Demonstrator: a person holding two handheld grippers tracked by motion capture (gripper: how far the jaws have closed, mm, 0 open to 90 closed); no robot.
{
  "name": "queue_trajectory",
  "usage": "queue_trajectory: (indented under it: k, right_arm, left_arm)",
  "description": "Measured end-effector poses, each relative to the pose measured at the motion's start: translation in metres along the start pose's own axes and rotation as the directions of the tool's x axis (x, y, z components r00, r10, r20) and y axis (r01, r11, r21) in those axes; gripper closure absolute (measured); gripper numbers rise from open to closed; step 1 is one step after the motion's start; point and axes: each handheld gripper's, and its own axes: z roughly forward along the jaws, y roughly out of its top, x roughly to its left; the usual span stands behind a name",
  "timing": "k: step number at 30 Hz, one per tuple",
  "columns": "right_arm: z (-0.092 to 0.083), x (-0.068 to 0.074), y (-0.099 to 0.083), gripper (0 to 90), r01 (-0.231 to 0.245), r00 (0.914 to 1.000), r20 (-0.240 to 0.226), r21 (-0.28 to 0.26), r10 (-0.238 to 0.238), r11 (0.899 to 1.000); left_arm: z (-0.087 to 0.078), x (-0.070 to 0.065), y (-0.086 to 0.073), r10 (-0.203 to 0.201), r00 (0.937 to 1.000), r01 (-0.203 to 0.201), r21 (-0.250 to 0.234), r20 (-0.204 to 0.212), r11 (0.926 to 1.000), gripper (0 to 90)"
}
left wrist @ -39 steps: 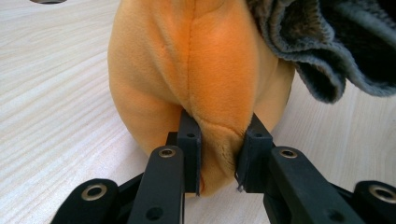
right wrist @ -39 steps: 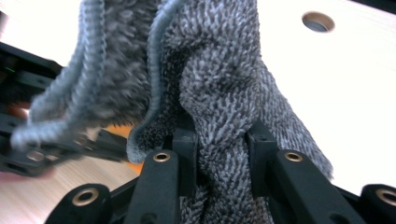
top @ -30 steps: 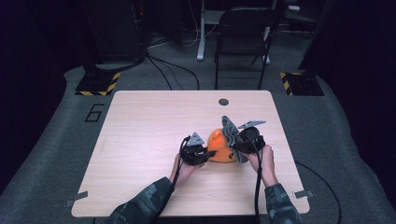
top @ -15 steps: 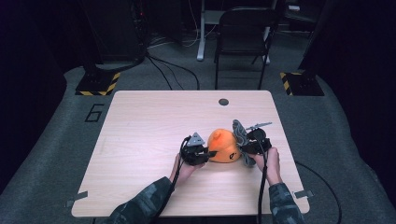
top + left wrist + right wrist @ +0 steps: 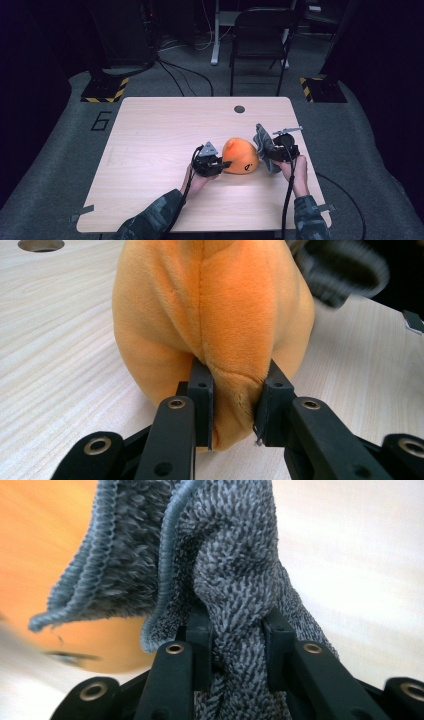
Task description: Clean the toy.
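Note:
An orange plush toy (image 5: 240,155) lies on the wooden table (image 5: 150,130) between my two hands. My left gripper (image 5: 220,164) is shut on a fold of the plush (image 5: 235,405) at its left side. In the left gripper view the black pads (image 5: 202,390) pinch the orange fabric. A grey cloth (image 5: 264,142) hangs bunched just right of the toy, and my right gripper (image 5: 274,152) is shut on it. The right gripper view has the grey cloth (image 5: 235,610) squeezed between the pads (image 5: 275,630), with the orange plush (image 5: 30,540) blurred behind it.
A round cable hole (image 5: 239,109) sits near the table's far edge. A dark chair (image 5: 260,45) stands beyond the table. Cables (image 5: 287,200) trail from both grippers toward the near edge. Bare tabletop spreads to the left.
My right gripper has carried the grey cloth to the right, off the plush toy. The left gripper has kept still on the toy.

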Motion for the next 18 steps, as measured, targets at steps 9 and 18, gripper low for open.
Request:
queue_trajectory:
  k: [9,18]
  right_arm:
    - [0.019,0.043,0.003,73.3,0.133,0.991,0.01,0.014,-0.133,0.991]
    - [0.022,0.039,0.0,73.5,0.139,0.9903,0.009,0.009,-0.139,0.99]
  left_arm:
    - [0.001,0.003,-0.001,-0.001,0.9999,0.001,0.009,0.014,1.0,67.3]
    - [-0.005,0.015,-0.002,0.024,0.998,-0.025,0.005,0.058,0.9997,31.5]
